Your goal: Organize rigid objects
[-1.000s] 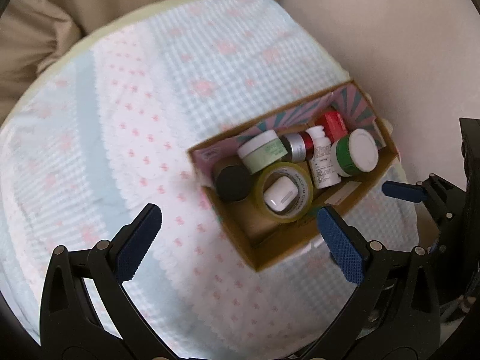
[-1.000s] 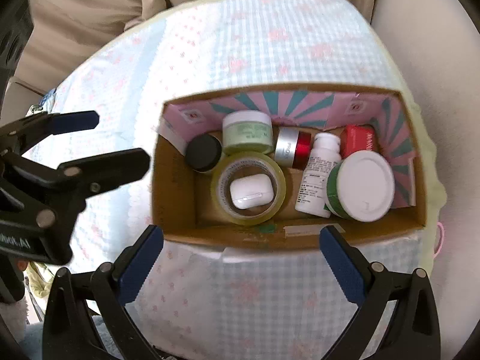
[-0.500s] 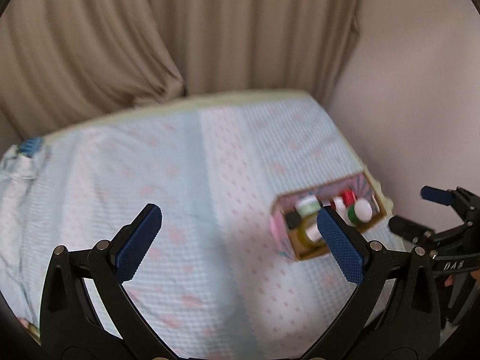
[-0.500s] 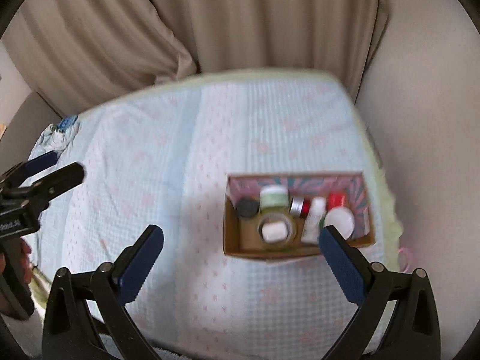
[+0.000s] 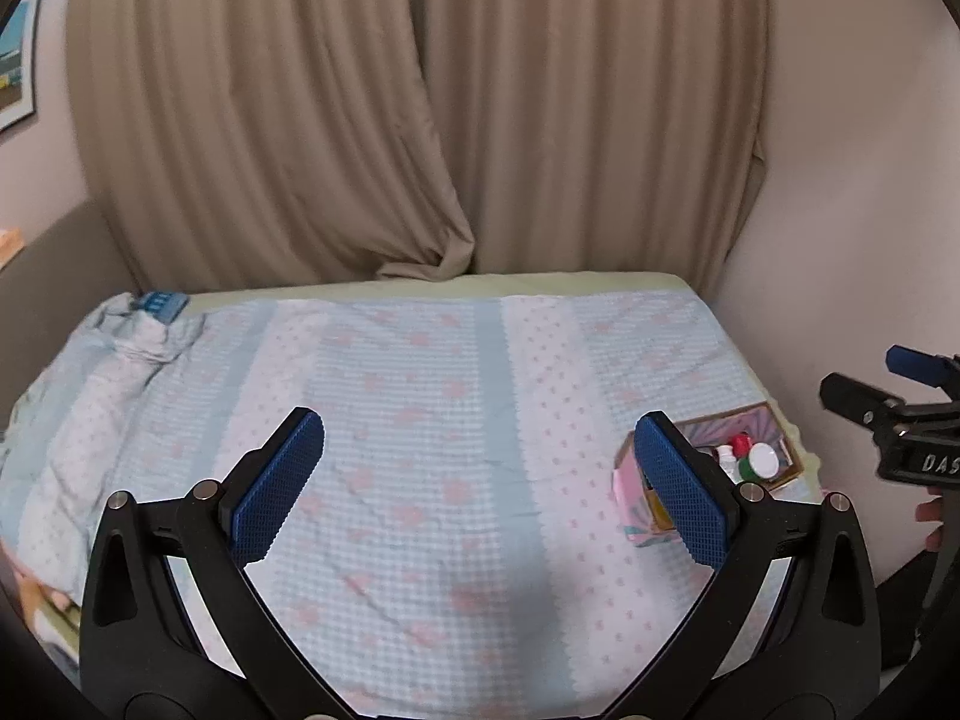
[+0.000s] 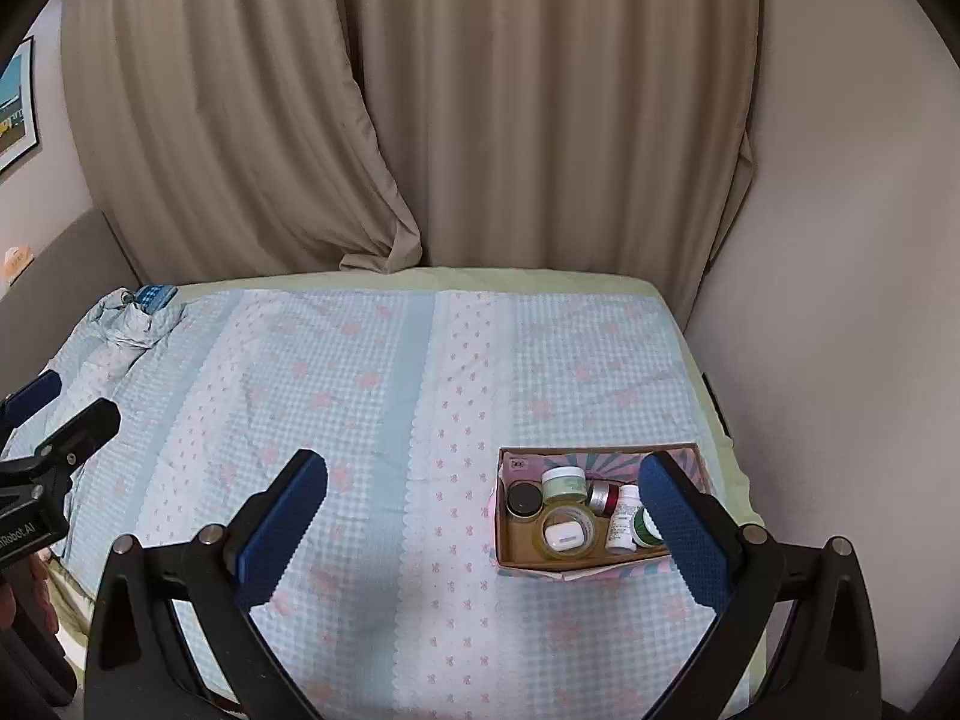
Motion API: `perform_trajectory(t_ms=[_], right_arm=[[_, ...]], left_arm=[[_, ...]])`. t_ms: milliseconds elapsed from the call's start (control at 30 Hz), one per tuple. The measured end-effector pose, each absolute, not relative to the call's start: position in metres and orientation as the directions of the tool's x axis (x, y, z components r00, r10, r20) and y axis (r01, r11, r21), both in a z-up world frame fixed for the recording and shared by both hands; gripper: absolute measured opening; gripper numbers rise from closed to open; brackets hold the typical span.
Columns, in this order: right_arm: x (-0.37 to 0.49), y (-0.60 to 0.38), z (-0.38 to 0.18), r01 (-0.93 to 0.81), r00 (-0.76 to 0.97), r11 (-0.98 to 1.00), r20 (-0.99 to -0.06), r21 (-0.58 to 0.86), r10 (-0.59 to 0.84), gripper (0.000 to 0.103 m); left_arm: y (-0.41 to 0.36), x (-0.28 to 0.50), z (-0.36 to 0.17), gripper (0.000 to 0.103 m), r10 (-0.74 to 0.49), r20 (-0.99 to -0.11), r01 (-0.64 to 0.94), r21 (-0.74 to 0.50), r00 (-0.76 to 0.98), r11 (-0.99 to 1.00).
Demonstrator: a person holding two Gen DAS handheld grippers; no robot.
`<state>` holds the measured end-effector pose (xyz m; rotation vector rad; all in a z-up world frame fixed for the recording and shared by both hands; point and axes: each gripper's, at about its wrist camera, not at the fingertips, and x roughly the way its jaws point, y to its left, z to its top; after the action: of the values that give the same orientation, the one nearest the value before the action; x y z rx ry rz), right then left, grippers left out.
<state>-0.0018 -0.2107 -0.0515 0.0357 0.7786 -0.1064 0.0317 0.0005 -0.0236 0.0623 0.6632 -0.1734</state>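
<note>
Left gripper [image 5: 479,489] held high over bed [image 5: 420,420], fingers wide apart, empty. Right gripper [image 6: 483,513] same, fingers apart. Cardboard box [image 6: 564,561] with jars near right bed edge. Left gripper body reads "Robot.AI".
</note>
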Motion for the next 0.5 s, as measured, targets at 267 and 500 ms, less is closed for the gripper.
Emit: perform_trajectory(t_ms=[267,500], right_arm=[[-0.0070,-0.2040,-0.0462,0.113,0.724,0.994,-0.684,-0.017,-0.093,0.103],[-0.0091,-0.2047,-0.0465,0.112,0.730,0.994,-0.678,-0.005,-0.086,0.103]], left_arm=[[-0.0017,0.0252,-0.0275,0.103,-0.152,-0.625,0.192,-0.003,0.766,0.981],[-0.0036,0.0279,-0.0272,0.103,-0.152,-0.623,0.190,-0.004,0.767,0.982]])
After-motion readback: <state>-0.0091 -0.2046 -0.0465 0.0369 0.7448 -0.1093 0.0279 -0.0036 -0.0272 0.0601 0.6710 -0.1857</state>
